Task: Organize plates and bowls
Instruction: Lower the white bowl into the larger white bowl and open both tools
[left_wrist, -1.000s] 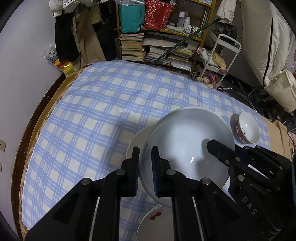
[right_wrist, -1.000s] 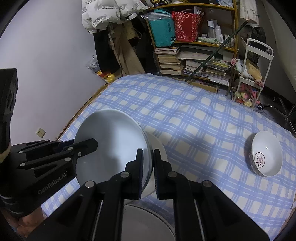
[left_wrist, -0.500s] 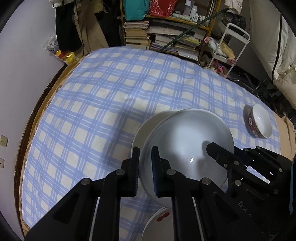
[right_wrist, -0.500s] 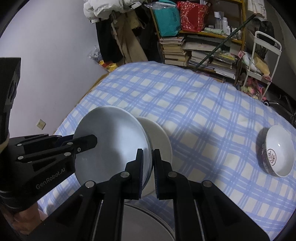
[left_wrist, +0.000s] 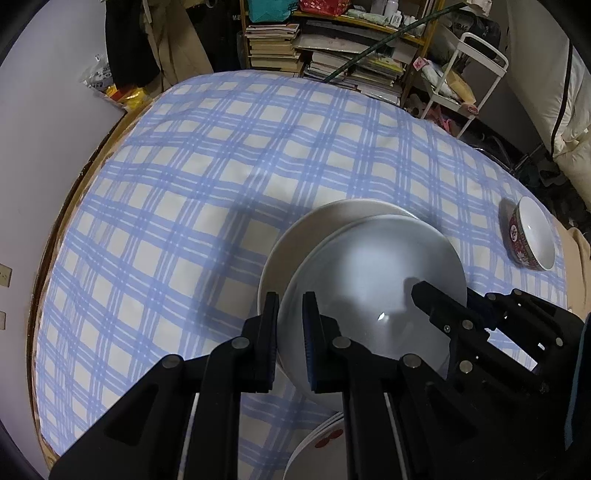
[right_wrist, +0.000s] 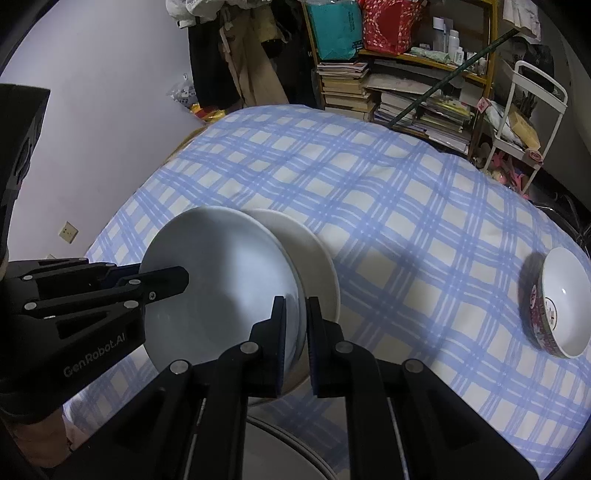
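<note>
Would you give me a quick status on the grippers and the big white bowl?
Left gripper and right gripper both clamped on big white bowl, opposite rims. Bowl over white plate. Patterned bowl off to side, clear.

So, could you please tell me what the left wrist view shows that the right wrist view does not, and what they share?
Only the left wrist view shows the red-marked plate at its bottom edge. Only the right wrist view shows a wall socket and a grey dish rim below. Both show the white bowl gripped by the left claw and right claw above a cream plate, and the red-patterned bowl.
</note>
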